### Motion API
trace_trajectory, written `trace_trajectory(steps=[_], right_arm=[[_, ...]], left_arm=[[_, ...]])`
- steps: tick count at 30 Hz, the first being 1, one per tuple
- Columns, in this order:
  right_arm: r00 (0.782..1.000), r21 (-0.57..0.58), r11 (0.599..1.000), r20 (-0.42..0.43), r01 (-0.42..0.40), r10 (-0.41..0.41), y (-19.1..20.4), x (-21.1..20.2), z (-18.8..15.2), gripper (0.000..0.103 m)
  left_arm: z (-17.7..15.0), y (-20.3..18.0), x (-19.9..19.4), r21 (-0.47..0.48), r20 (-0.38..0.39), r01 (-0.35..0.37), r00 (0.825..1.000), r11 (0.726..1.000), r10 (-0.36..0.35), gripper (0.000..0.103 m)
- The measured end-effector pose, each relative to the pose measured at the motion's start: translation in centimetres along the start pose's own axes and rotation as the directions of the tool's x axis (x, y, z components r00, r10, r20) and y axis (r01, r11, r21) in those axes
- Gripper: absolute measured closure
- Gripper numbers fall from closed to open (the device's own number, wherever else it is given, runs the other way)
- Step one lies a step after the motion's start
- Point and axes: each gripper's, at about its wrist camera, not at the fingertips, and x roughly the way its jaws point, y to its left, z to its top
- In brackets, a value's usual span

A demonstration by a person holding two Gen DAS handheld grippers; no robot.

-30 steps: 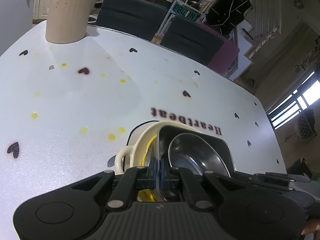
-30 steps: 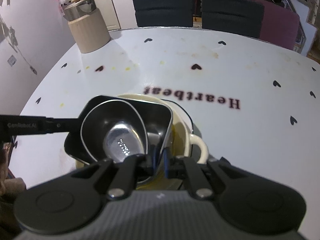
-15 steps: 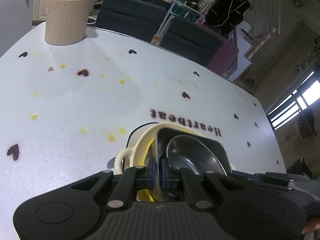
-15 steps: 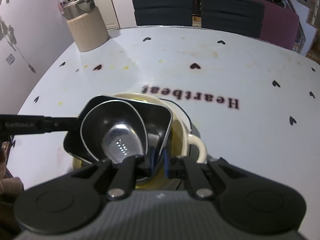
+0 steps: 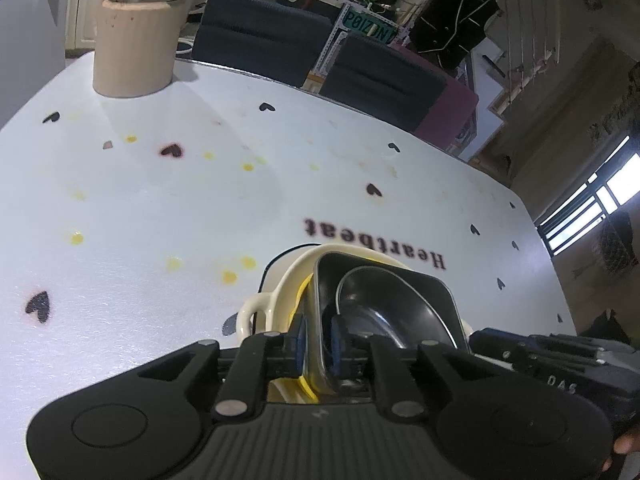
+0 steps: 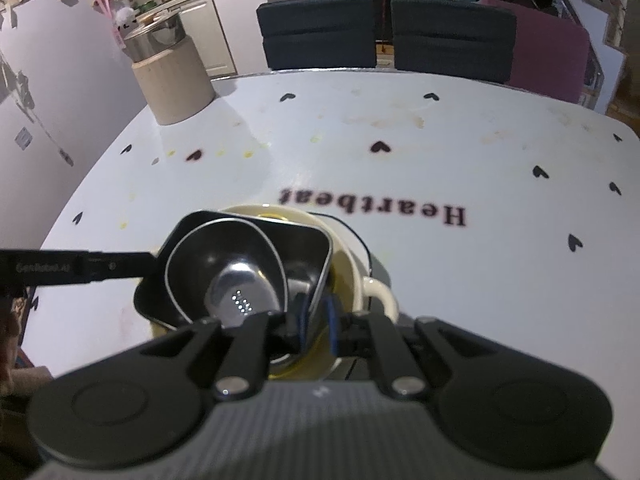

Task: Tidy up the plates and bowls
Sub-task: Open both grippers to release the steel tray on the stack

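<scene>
- Fingers, left gripper [image 5: 318, 344]: blue pads [image 5: 301, 342] straddle the near wall of the black square dish [image 5: 424, 300]; the jaws have just been opening, and a slim gap shows between each pad and the wall, so the rim sits between them ungripped.
- Fingers, right gripper [image 6: 318, 326]: blue pads [image 6: 331, 322] stand narrow at the opposite rim of the same dish [image 6: 308, 240], close to either side of the wall; whether they press on it cannot be told.
- Black square dish: rounded corners, sits inside the cream bowl [image 5: 280, 288], tilted, one corner rising above the bowl's rim.
- Steel bowl [image 5: 384, 300]: nested in the black dish, shiny floor, nothing in it; seen also from the right wrist [image 6: 236, 276].
- Cream bowl [image 6: 352, 256]: loop handle on each visible side, yellow inner lining, stands on the table just short of the printed word "Heartbeat" [image 5: 372, 242].
- Table [image 5: 160, 208]: white top with black hearts and yellow spots; broad bare surface lies beyond and to both sides of the stack out to the rounded edges.
- Beige canister [image 6: 172, 76]: far left corner, a metal pot [image 6: 154, 38] set in its top, well apart from the stack.
- Chairs [image 6: 320, 32]: two dark backs and a maroon one against the far edge.
</scene>
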Motion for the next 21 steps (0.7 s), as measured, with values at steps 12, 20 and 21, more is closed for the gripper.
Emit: trace_trajectory(steps=[12,20,21], right_arm=[[0.985,0.025,1.000,0.171,0.004,-0.009,-0.1,-4.6,-0.5,0.070],[0.944,0.069,0.997,0.325,0.031,-0.052,0.1,-8.9,-2.6,0.035],[0.937,0.072,0.996,0.343,0.044,-0.066,0.3,-9.7,-3.1,0.033]], left_arm=[[-0.8,-3.4,-4.7,0.156,0.161,-0.074,0.986,0.985,0.048,0.034],[-3.0,-5.1,-7.9,0.229,0.262,-0.103,0.964,0.968,0.041,0.003],[-3.3,-5.3,-8.4,0.235,0.276,-0.101,0.961,0.967,0.034,0.000]])
